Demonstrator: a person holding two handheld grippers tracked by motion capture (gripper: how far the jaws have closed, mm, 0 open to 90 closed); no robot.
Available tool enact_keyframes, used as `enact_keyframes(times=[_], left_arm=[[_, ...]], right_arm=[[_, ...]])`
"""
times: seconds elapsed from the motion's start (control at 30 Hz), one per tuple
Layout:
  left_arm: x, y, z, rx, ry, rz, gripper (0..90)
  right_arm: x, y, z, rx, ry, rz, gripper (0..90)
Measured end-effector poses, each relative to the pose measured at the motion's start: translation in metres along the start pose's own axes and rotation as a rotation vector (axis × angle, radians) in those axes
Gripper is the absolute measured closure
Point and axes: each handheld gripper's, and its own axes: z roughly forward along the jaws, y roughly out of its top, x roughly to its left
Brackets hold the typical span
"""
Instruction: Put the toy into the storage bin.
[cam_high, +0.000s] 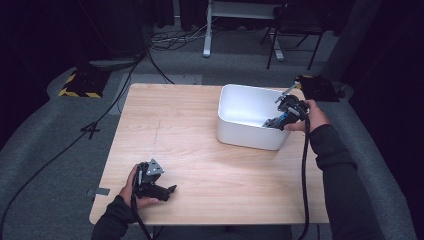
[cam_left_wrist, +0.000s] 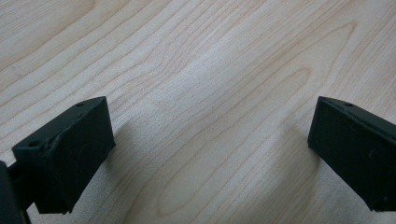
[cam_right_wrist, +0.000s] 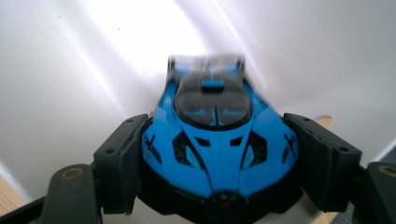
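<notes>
The right gripper (cam_high: 276, 120) is clamping a blue toy car (cam_right_wrist: 219, 140) between its two black jaws, one pad pressing on each flank of the car, so the car is sitting squarely in the grip with its dark roof and windows facing the gripper's camera and its far end pointing away into the bin. In the high view the person's right hand (cam_high: 307, 116) is holding that gripper over the right-hand rim of a white plastic bin (cam_high: 240, 132), with the jaws angling down and to the left into the bin's inside, and a little blue of the car (cam_high: 283, 119) is showing between the black parts there. The bin is standing on the right half of a light wooden table (cam_high: 200, 125), close to its far right corner. Whether the car is touching the bin's floor or wall is not clear from these pictures; in the right gripper view the white wall (cam_right_wrist: 70, 93) is lying behind and around it. The left gripper (cam_high: 170, 190) is resting low at the near left part of the table in the person's left hand (cam_high: 131, 187), well apart from the bin, and its jaws are standing wide open with nothing but bare wood grain (cam_left_wrist: 210, 93) between them
</notes>
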Motion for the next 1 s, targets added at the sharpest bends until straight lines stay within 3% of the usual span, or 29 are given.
enact_keyframes(times=[0.03, 0.3, 0.33, 0.8, 0.83, 0.97, 1.0], left_arm=[[0.000, 0.000, 0.000, 0.000, -0.001, -0.001, 0.5], [0.000, 0.000, 0.000, 0.000, -0.001, 0.000, 0.5], [0.000, 0.000, 0.000, 0.001, 0.001, 0.002, 0.5], [0.000, 0.000, 0.000, 0.000, -0.002, -0.003, 0.6], [0.000, 0.000, 0.000, 0.000, -0.001, -0.001, 0.6], [0.000, 0.000, 0.000, 0.001, -0.002, -0.004, 0.6], [0.000, 0.000, 0.000, 0.001, -0.001, -0.004, 0.6]], right_arm=[[0.000, -0.001, 0.000, -0.009, 0.002, -0.016, 26.1], [0.000, -0.004, -0.005, -0.018, 0.010, 0.017, 26.0], [-0.002, -0.004, -0.005, -0.037, 0.002, -0.012, 26.0], [-0.001, -0.013, -0.012, -0.079, 0.045, 0.021, 27.1], [-0.002, -0.014, -0.012, -0.093, 0.051, 0.007, 27.2], [-0.002, -0.016, -0.019, -0.125, 0.043, 0.021, 28.7], [-0.002, -0.017, -0.023, -0.152, 0.059, 0.029, 28.7]])
